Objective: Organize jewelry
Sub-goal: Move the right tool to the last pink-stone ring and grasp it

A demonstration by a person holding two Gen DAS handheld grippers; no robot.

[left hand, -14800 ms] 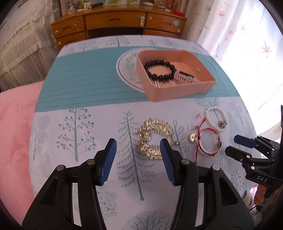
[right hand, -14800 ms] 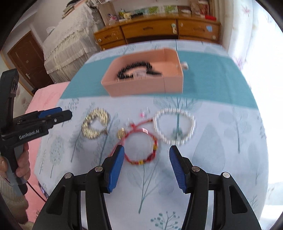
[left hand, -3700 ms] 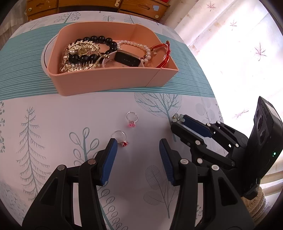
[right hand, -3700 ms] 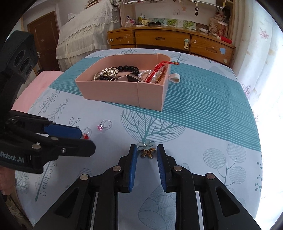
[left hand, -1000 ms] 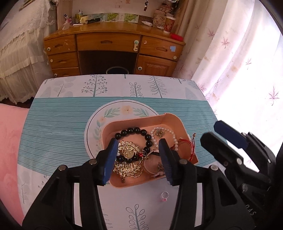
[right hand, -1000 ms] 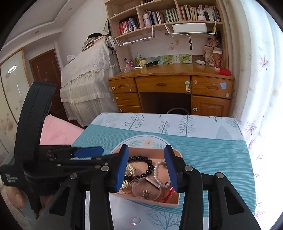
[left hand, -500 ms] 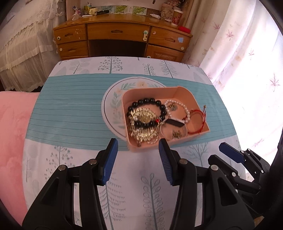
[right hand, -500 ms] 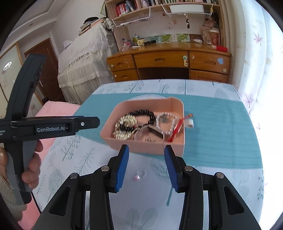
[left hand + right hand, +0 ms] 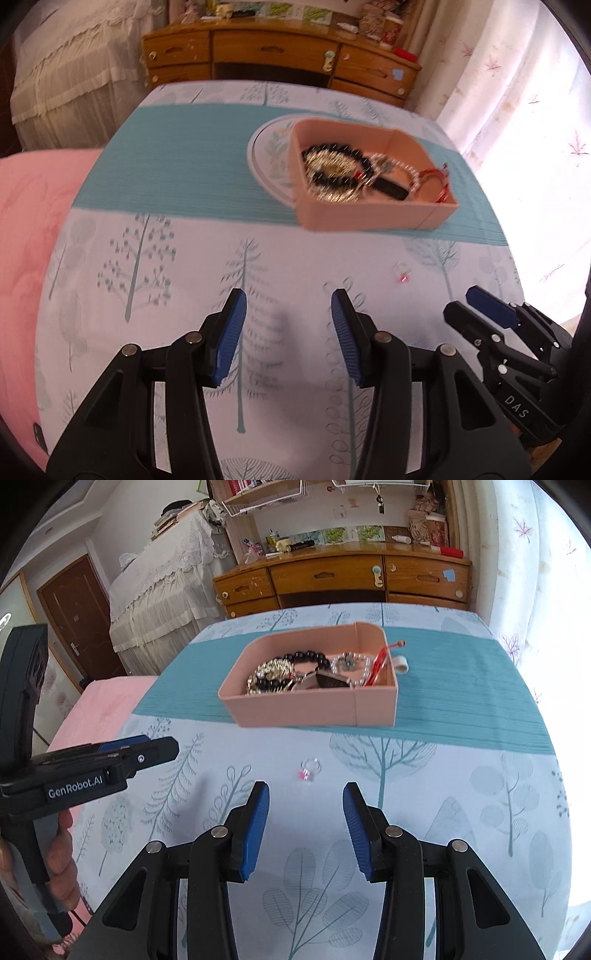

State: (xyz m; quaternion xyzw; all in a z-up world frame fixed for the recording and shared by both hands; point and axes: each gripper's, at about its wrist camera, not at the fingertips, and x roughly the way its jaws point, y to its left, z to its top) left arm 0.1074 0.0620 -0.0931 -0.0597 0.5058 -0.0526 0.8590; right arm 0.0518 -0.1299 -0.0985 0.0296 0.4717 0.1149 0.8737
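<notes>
A small ring (image 9: 310,769) with a pink stone lies on the table (image 9: 461,794), just in front of the pink box (image 9: 314,709). Light, hard and slippery, it is probably best pinched across its band. Right gripper (image 9: 301,825) and left gripper (image 9: 284,332) both hang released, fingers apart and empty.

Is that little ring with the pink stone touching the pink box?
Apart. In the right wrist view the ring lies alone on the tablecloth, with bare cloth between it and the pink box.
</notes>
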